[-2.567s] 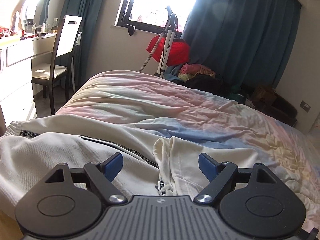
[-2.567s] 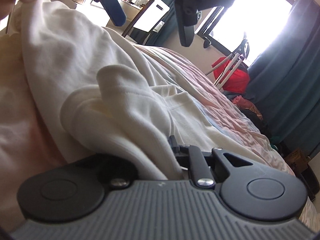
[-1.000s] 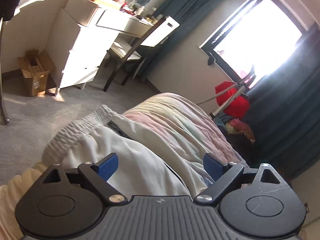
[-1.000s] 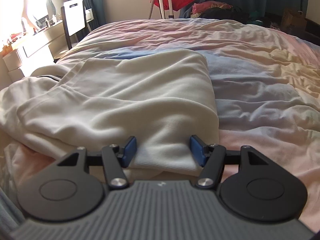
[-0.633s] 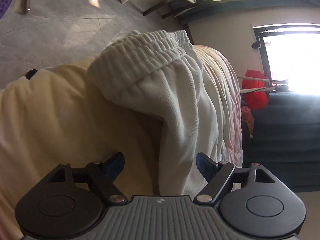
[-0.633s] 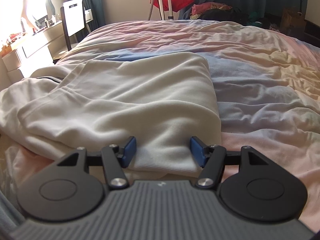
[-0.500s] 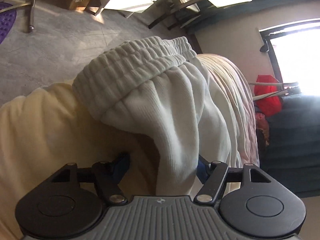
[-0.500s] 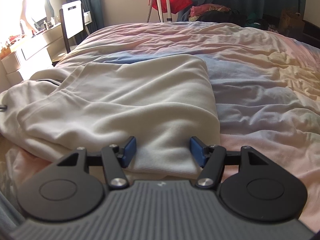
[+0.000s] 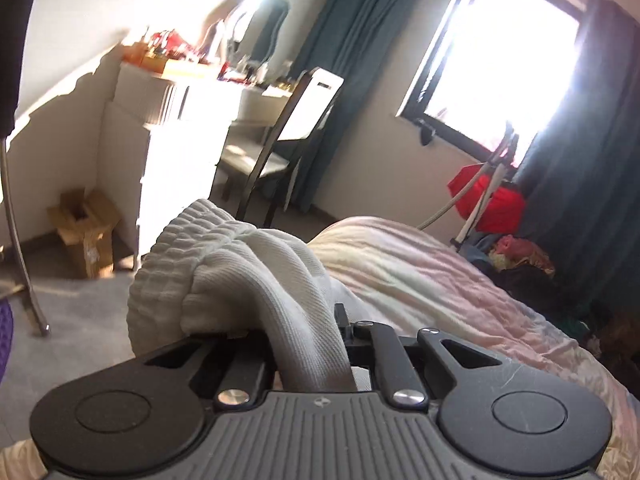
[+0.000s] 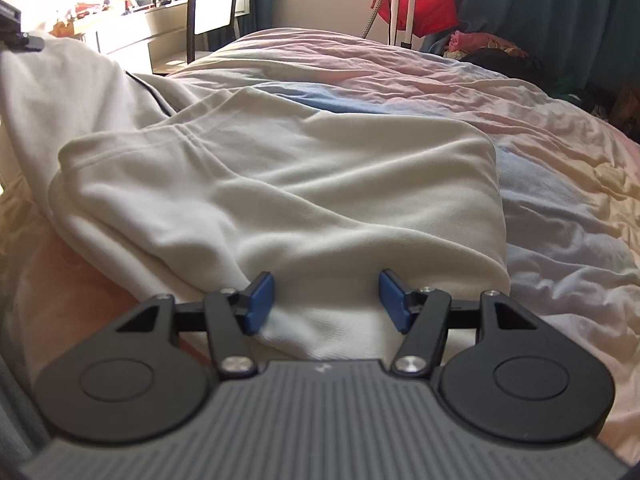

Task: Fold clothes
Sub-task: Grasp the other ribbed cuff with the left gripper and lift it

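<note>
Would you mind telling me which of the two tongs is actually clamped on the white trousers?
The left tongs: shut on the ribbed waistband end of the trousers. The right tongs stand open, blue pads apart, the cloth's edge merely lying between them.

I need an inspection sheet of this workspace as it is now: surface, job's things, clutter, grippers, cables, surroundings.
Surface: bed with rumpled pastel duvet.
Job's things: white trousers lying on the bed; ribbed waistband bunched and lifted.
Clutter: clothes pile, cardboard box.
Grippers: left gripper shut on the trousers; right gripper open over the near hem.
Cables: nothing seen.
Surroundings: chair, white dresser, window, teal curtains.
</note>
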Motion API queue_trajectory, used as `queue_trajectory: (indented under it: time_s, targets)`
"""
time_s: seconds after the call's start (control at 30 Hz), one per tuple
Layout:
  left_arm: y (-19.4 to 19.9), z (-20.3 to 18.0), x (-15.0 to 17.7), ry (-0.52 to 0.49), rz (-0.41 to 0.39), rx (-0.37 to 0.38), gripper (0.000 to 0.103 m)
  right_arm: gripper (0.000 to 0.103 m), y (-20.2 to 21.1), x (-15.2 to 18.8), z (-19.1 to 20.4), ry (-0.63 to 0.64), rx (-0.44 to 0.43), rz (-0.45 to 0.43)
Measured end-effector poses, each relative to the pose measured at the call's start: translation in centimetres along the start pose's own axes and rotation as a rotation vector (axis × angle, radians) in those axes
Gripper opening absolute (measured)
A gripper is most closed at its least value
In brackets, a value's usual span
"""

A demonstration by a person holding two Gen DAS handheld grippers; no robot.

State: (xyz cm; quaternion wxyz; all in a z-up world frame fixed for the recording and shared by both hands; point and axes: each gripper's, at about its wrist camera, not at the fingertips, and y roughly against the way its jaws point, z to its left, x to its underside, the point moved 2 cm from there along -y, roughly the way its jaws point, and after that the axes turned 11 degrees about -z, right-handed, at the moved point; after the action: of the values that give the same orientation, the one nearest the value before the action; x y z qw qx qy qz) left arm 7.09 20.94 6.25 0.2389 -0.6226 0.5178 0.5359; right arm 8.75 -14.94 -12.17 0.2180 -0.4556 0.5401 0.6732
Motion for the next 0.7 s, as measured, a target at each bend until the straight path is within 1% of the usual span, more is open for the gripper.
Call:
queue_trajectory:
  time_s: [0.07,0.13,0.2,0.3,0.4,0.43,0.5,0.53,0.63,0.67,0.7]
  targets:
    - [2.2,-5.1,-0.5,-0.052,-0.084,0.072,0.010,0.059,0.6,-0.7,-1.3,-0.081,-0.010,-0.014]
    - [4.1,-10.4,-0.2,-0.078,-0.146,0.136,0.010,0.059,2.1,-1.7,-2.9,-0.168,0.026,-0.064]
    - [6.0,-15.6,0.9,-0.105,-0.198,0.187,0.009,0.059,4.1,-2.6,-4.6,-0.212,0.083,-0.139]
    - [8.0,-23.8,4.3,-0.163,-0.242,0.256,0.009,0.060,7.4,-3.4,-8.2,-0.268,0.223,-0.248]
    - [9.4,-30.6,10.2,-0.270,-0.257,0.321,0.009,0.060,10.0,-2.8,-12.9,-0.419,0.329,-0.296]
    - [9.8,-32.6,12.7,-0.332,-0.255,0.345,0.009,0.062,10.8,-2.3,-14.5,-0.482,0.353,-0.310]
    - [10.3,-36.3,18.4,-0.484,-0.240,0.398,0.009,0.062,11.8,-1.3,-17.1,-0.616,0.360,-0.334]
    - [10.2,-37.8,21.1,-0.562,-0.220,0.426,0.009,0.062,12.4,-0.7,-18.4,-0.683,0.363,-0.347]
    - [9.4,-40.8,29.0,-0.806,-0.111,0.514,0.011,0.062,12.4,0.8,-20.4,-0.826,0.309,-0.376]
    - [9.1,-41.5,31.3,-0.882,-0.081,0.537,0.012,0.062,12.0,0.9,-20.5,-0.838,0.291,-0.373]
    - [9.1,-41.8,32.4,-0.931,-0.083,0.547,0.012,0.062,11.6,1.0,-20.5,-0.848,0.273,-0.369]
